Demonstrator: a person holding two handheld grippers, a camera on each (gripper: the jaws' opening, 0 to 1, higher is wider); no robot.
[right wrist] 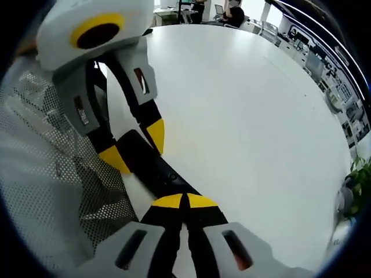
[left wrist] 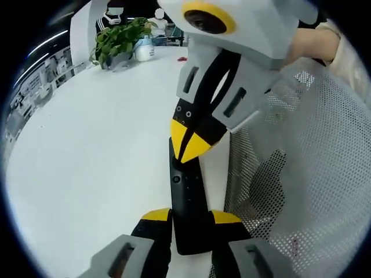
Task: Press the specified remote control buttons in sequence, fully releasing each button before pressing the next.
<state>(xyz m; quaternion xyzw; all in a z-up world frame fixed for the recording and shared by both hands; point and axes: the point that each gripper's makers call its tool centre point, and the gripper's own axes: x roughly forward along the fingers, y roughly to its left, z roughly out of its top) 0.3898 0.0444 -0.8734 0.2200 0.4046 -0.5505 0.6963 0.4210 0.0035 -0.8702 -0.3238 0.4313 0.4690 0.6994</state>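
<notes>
**Both grippers on the remote**

The black remote [left wrist: 188,202] lies on the white table [left wrist: 87,162], clamped at one end between the left gripper [left wrist: 191,217] jaws. The right gripper [right wrist: 184,201], tips pressed together, bears down on its face. The left gripper view adds a potted plant [left wrist: 119,40] and a white mesh cloth [left wrist: 313,174].
</notes>
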